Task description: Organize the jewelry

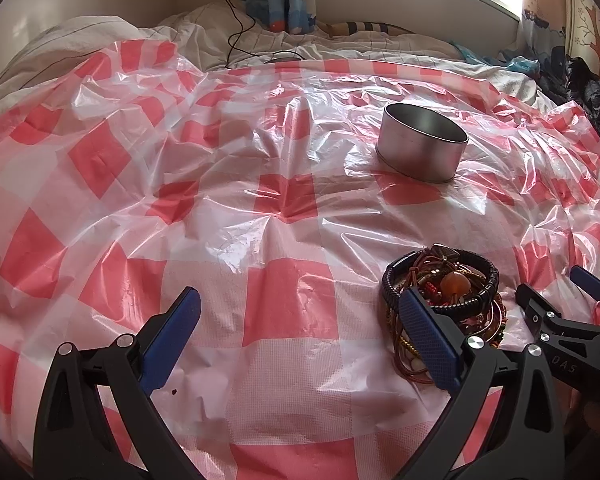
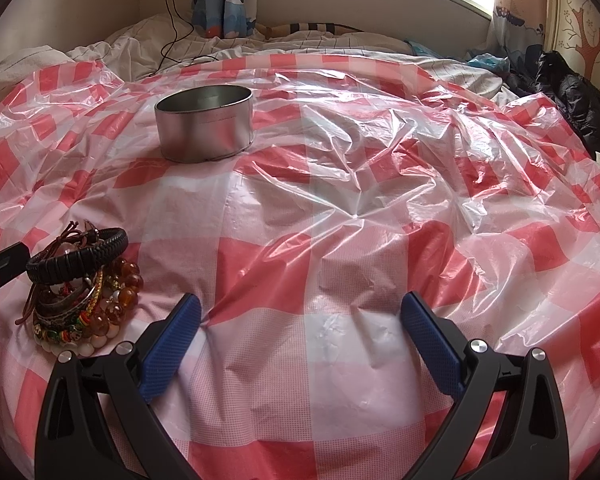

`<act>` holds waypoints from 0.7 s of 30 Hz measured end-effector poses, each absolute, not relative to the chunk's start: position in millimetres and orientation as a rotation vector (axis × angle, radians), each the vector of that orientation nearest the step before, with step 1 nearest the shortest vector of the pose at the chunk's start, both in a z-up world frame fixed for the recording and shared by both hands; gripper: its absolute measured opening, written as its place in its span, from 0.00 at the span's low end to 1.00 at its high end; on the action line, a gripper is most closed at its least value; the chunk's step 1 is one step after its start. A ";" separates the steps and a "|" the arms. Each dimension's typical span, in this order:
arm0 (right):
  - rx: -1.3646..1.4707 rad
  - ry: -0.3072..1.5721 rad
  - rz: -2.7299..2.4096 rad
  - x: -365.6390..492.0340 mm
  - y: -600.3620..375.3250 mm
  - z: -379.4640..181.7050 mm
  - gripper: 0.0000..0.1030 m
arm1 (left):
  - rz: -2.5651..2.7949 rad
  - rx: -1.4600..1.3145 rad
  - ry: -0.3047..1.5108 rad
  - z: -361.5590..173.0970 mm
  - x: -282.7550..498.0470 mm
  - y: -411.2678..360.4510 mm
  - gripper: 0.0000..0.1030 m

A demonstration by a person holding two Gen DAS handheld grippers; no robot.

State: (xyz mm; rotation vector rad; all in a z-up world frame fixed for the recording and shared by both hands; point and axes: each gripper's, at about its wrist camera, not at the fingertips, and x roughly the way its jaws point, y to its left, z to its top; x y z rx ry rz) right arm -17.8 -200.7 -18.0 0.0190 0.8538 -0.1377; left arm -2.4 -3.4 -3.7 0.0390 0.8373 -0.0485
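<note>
— How far along are you with the jewelry?

— Barely started, I'd judge; the pile of bracelets (image 2: 82, 292) sits all in one heap on the checked plastic sheet (image 2: 340, 240) that covers the bed; the round metal tin (image 2: 205, 124) stands upright farther back, well apart from the heap, and what I can see of its inside looks bare.

— And your hands?

— My left hand-held gripper (image 1: 300, 336) is spread wide and carries nothing; its right finger lies just in front of the heap, whether touching I cannot tell; my right hand-held gripper (image 2: 300, 328) is also wide and bare, low over the sheet, with the heap off to its left.

— What is left, then?

— Nearly everything, by my reckoning; the black braided band (image 1: 440, 280) lies on top, over amber beads (image 2: 120, 292) and cords, so it seems the first to lift; each piece must yet be picked out and carried to the tin.
</note>
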 end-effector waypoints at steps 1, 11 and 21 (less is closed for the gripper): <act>0.029 0.859 -0.135 -17.5 -201.7 -18.5 0.93 | -0.048 0.040 0.837 -4.1 -2.4 -3.5 0.93; 0.061 0.899 -0.120 -14.7 -204.9 -21.7 0.93 | -0.047 0.013 0.848 -0.2 -2.0 0.2 0.93; 0.084 0.868 -0.101 -19.5 -208.5 -20.3 0.93 | -0.081 -0.046 0.854 4.6 -2.9 4.8 0.93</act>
